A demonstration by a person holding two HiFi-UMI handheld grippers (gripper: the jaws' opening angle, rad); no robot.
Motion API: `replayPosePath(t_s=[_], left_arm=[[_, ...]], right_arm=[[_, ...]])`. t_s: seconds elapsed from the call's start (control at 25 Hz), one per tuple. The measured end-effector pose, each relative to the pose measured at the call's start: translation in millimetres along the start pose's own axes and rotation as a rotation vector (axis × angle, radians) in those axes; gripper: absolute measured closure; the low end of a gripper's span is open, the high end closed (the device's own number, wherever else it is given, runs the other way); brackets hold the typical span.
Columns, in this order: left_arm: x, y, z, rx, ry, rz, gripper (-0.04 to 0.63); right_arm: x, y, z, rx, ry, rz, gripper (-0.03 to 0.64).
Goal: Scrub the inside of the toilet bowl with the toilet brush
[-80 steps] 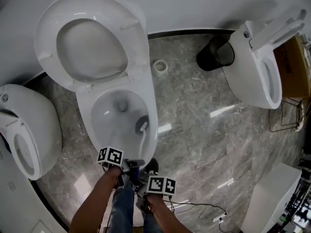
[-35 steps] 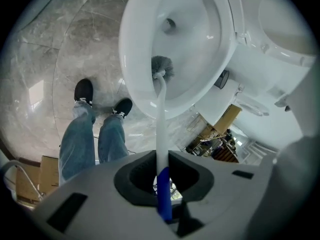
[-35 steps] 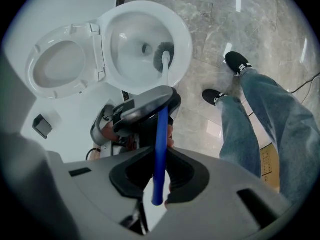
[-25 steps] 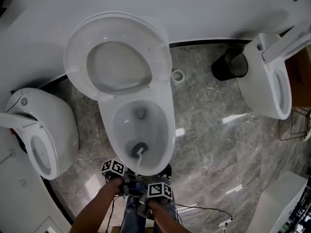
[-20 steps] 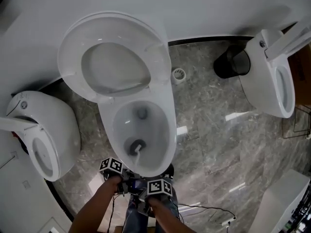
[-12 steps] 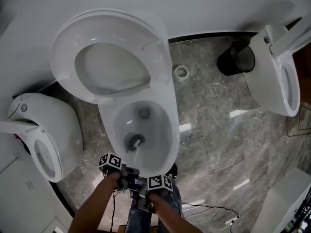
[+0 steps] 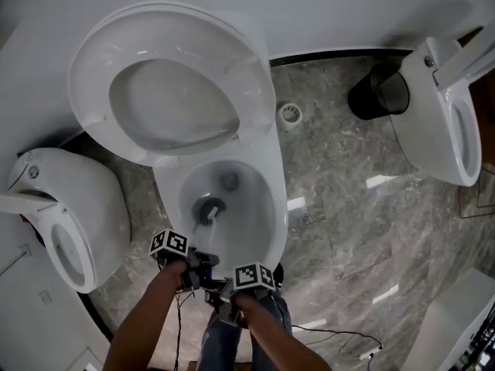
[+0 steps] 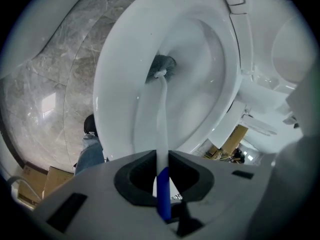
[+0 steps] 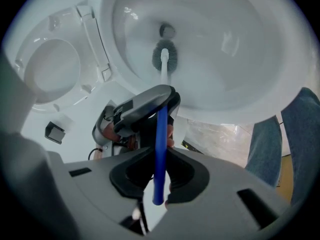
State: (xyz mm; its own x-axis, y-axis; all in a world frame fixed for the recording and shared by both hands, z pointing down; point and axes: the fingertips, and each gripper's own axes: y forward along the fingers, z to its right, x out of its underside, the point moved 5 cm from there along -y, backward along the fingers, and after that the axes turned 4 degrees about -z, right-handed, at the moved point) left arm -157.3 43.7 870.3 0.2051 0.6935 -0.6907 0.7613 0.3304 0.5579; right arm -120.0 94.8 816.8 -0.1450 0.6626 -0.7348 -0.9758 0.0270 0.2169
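My left gripper (image 8: 161, 171) and right gripper (image 9: 159, 176) clamp the toilet brush (image 7: 209, 209), its handle running away from me, head down inside the toilet bowl (image 7: 272, 207).

A white toilet (image 7: 69, 215) at left and a second toilet (image 7: 445, 122) at right flank the grey marble floor (image 7: 348, 207); a black bin (image 7: 379, 93) and a small white roll (image 7: 290, 114) stand near the wall (image 7: 348, 6).

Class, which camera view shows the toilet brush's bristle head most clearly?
The right gripper view: the bristle head shows whole, bristles distinct, inside the bowl. The left gripper view shows it dark and foreshortened; the head view, tiny.
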Motion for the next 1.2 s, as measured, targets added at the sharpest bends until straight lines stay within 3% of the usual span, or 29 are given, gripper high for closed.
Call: replayPosePath(t_s=[0.44,0.64,0.88,1.2], left_arm=[[-66,-3,40,0.038,0.079,0.082,0.54],[-84,3,58,0.021,0.151,0.071,0.54],[-86,25,71,0.033,0.159,0.056,0.54],[-61,55,91,0.128,0.154,0.011,0.54]], right_arm=[[-67,-5,-27,-0.028,-0.096,0.076,0.557],[-87,-12,-34,-0.044,-0.114,0.146,0.558],[-94,-33,-26,-0.055,-0.099,0.221,0.558],[-78,-75,-15,-0.069,-0.055,0.319,0.563]])
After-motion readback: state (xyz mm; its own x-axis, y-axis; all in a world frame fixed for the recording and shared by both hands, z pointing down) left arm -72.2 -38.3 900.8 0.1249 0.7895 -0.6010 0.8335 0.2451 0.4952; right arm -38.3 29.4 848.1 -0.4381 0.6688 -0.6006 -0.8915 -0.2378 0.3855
